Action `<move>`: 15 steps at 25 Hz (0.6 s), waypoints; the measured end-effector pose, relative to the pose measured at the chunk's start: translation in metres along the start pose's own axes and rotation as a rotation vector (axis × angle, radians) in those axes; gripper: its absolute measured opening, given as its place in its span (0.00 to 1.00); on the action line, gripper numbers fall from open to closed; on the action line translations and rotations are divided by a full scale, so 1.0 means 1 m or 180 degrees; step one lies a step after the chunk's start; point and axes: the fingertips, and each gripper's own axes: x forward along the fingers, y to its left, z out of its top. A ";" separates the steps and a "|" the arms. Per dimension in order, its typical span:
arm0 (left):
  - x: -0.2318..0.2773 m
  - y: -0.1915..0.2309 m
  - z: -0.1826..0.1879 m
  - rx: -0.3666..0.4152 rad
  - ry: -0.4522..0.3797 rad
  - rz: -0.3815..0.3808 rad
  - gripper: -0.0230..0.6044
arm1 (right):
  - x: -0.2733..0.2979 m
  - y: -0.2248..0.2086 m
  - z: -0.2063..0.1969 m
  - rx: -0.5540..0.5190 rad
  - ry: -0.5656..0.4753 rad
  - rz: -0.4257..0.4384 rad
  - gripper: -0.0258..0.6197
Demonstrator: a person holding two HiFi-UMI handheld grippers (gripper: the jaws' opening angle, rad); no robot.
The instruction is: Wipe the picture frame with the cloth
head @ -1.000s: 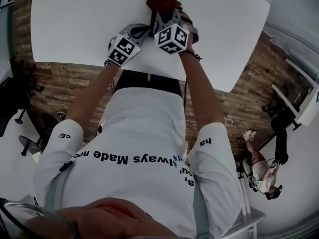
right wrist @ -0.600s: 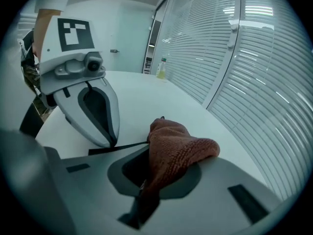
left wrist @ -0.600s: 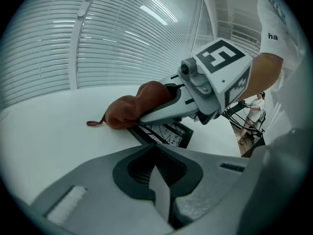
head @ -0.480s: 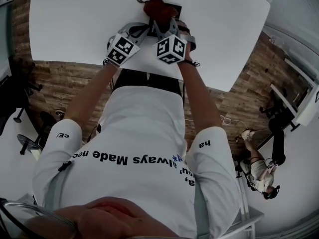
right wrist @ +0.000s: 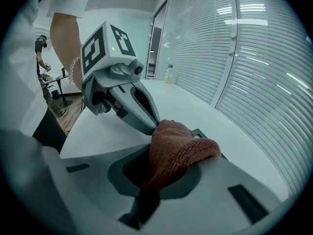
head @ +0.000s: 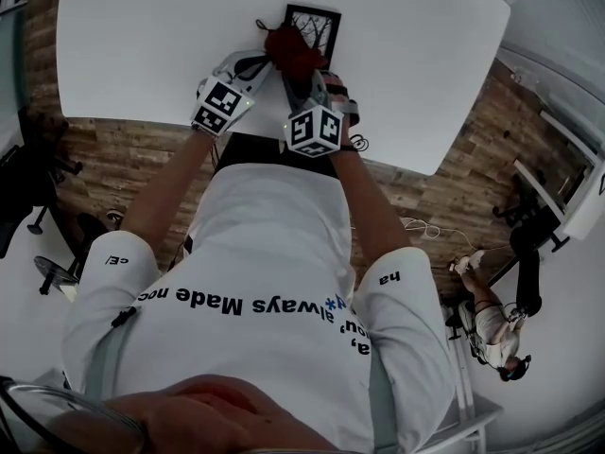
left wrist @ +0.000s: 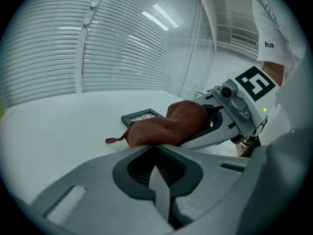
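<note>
Pinching the cloth (head: 291,45) at the picture frame (head: 318,25) is the right gripper (head: 302,76) (left gripper's (left wrist: 155,150) jaws together).

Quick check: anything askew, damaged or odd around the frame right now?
Nothing damaged or spilled. The picture frame lies flat on the table. One oddity: the cloth is a bunched wad over the frame's near corner, clamped in the right hand-held gripper, with the left hand-held gripper closed at its edge too.
</note>
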 end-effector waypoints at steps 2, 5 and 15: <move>0.001 -0.004 -0.004 0.0007 0.0017 -0.0003 0.04 | 0.000 0.006 -0.004 -0.0010 -0.0006 0.0018 0.09; 0.002 -0.006 -0.008 -0.0006 0.0036 0.0009 0.04 | 0.001 0.006 -0.007 -0.0043 0.0000 0.0026 0.09; 0.023 0.004 0.015 0.0135 0.0015 0.0016 0.04 | 0.000 -0.082 -0.003 0.0024 -0.0064 -0.0436 0.09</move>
